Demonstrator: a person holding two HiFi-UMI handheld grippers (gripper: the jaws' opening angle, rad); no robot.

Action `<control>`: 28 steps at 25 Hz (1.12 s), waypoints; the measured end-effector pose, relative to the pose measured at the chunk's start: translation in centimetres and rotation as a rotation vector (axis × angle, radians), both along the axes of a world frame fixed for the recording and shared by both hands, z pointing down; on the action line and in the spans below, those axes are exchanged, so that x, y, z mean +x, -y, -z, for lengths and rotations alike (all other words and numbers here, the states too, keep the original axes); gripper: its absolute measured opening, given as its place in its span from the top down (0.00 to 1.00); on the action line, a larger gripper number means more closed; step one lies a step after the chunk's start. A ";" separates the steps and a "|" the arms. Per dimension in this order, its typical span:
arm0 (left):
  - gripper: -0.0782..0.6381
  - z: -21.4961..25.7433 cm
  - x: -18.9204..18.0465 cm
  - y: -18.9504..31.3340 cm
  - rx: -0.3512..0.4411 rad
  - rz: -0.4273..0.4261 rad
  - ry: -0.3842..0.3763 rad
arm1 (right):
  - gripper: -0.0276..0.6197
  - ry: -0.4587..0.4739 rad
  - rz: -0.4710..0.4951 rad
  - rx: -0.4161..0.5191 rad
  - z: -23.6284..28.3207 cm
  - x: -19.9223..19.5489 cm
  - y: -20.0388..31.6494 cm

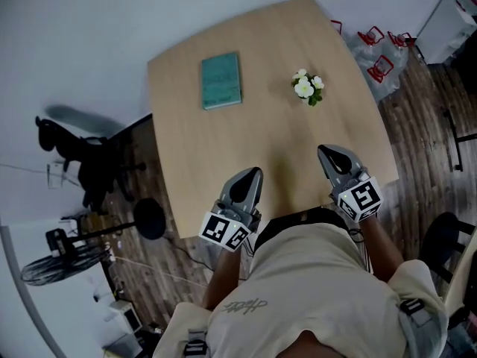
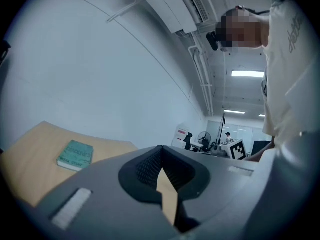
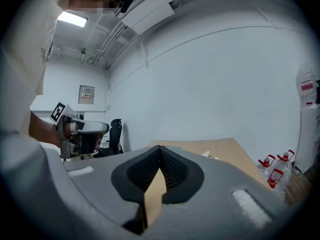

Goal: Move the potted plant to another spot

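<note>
task status: not started, as far as i can judge. the potted plant (image 1: 306, 86) stands on the table (image 1: 223, 148) toward its far right part, well apart from both tools and untouched – a cluster of white blooms over a few green leaves. the left gripper (image 1: 251, 174) and the right gripper (image 1: 326, 151) both sit over the near edge of the table, close to the operator's body and pointing roughly level toward the far side. in the left gripper view the left gripper (image 2: 161, 151) has its tongs drawn together at the tips with nothing between them, only bare tabletop showing through the gap lower down; in the right gripper view the right gripper (image 3: 160, 151) reads the same, tongs together and empty. everything is left to do: reach, open, take hold, lift, carry, set down. a teal book (image 1: 221, 80) lies flat on the far left part of the table, well apart from the plant, so there is free tabletop on several sides for a new spot. containers: the pot itself is hidden under the blooms from the head view, so i cannot report on the pot or its soil. clear bottles with red handles (image 1: 376, 51) stand on the floor past the table's far right corner – contents not readable.
</note>
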State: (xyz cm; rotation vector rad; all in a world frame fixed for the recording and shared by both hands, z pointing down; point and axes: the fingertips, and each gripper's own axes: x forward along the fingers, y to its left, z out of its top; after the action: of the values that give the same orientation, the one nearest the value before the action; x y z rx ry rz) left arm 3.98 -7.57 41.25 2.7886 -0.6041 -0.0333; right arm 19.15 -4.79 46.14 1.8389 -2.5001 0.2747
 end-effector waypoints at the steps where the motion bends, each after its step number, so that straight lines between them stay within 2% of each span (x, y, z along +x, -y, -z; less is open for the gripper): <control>1: 0.87 0.0 -0.1 0.6 0.005 -0.010 0.007 | 0.95 -0.008 -0.017 -0.003 0.0 -0.2 0.1; 6: 0.87 0.2 -0.1 2.6 0.007 -0.061 -0.030 | 0.95 -0.032 -0.111 0.022 0.9 -0.1 0.4; 10: 0.87 -0.1 0.0 3.2 0.032 -0.092 -0.002 | 0.95 -0.065 -0.144 0.019 1.2 0.4 0.3; 14: 0.87 -0.8 0.3 3.7 0.033 -0.088 0.001 | 0.95 -0.068 -0.124 0.017 1.2 1.0 0.5; 18: 0.87 -0.6 0.2 4.5 -0.015 -0.023 -0.034 | 0.94 -0.044 -0.058 0.012 0.9 1.4 0.9; 21: 0.87 0.3 0.5 4.8 -0.023 0.017 -0.040 | 0.93 -0.035 -0.046 0.025 0.8 2.7 1.9; 24: 0.87 0.6 0.8 4.7 -0.015 0.028 -0.006 | 0.80 -0.044 -0.029 0.025 0.1 3.6 2.8; 27: 0.87 0.4 0.8 4.8 -0.011 0.039 0.026 | 0.59 -0.066 -0.022 0.012 -0.9 4.2 3.7; 28: 0.87 0.6 0.9 4.9 -0.016 0.048 0.038 | 0.57 -0.073 -0.026 0.005 -1.3 4.4 4.0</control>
State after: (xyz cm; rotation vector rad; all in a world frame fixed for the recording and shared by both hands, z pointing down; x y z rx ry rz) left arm 4.91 -12.46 40.65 2.7652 -0.6774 0.0143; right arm 23.59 -8.82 47.43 1.8498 -2.4326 0.1978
